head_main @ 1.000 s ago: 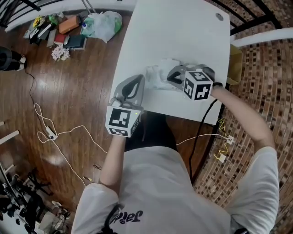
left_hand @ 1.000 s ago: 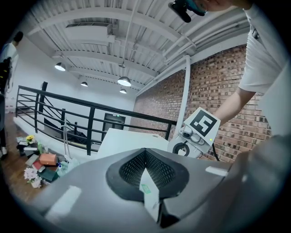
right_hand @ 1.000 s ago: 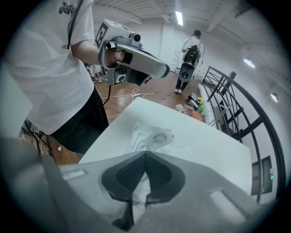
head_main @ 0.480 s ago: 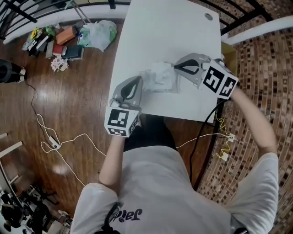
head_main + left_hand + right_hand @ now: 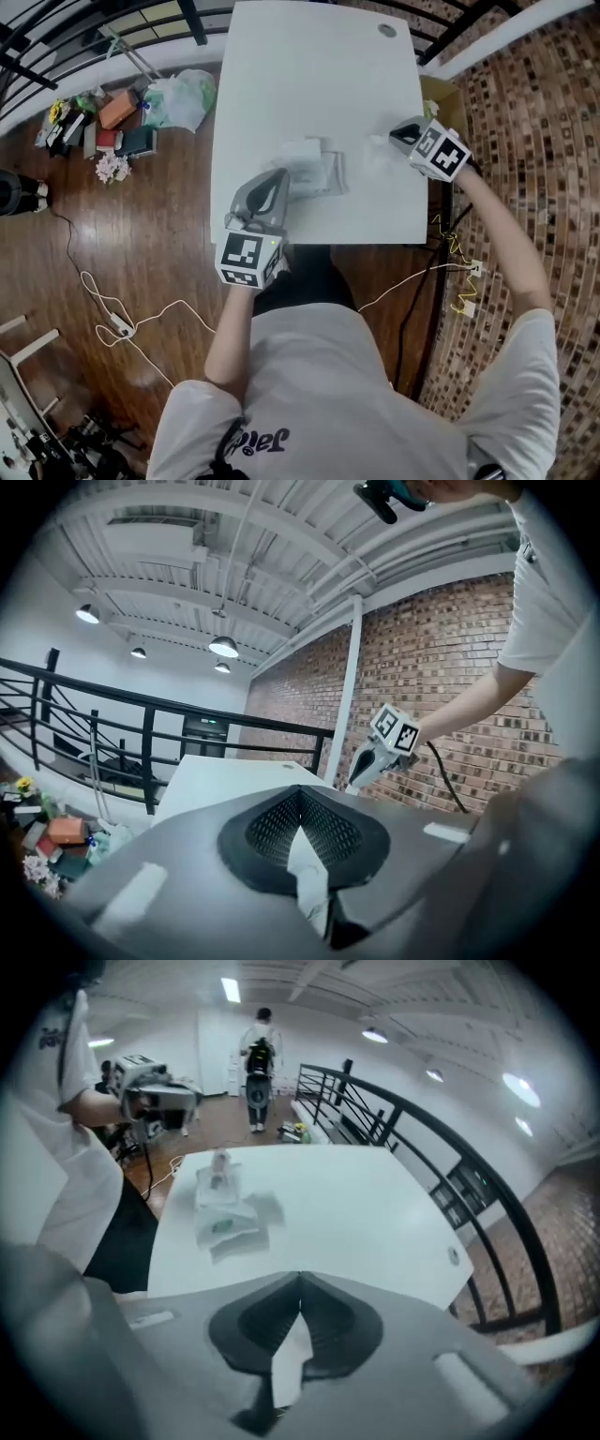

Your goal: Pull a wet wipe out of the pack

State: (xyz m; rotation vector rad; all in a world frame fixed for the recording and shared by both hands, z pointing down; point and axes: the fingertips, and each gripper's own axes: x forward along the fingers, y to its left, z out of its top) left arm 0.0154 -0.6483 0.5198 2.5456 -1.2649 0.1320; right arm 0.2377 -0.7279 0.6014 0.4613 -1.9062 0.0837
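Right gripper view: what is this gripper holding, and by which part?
A wet wipe, pinched at one end between the right gripper's shut jaws.

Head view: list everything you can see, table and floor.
table: one, white, centre.
wet wipe pack: one, white, on the table near its front edge.
wet wipe: one, white, clear of the pack, toward the table's right edge.
plastic bag: one, whitish-green, floor left of the table.
books and clutter: several, mixed colours, floor far left.
cable: one, white, floor lower left.
left gripper: one, grey, jaws together, beside the pack's left end.
right gripper: one, grey, shut on the wet wipe.
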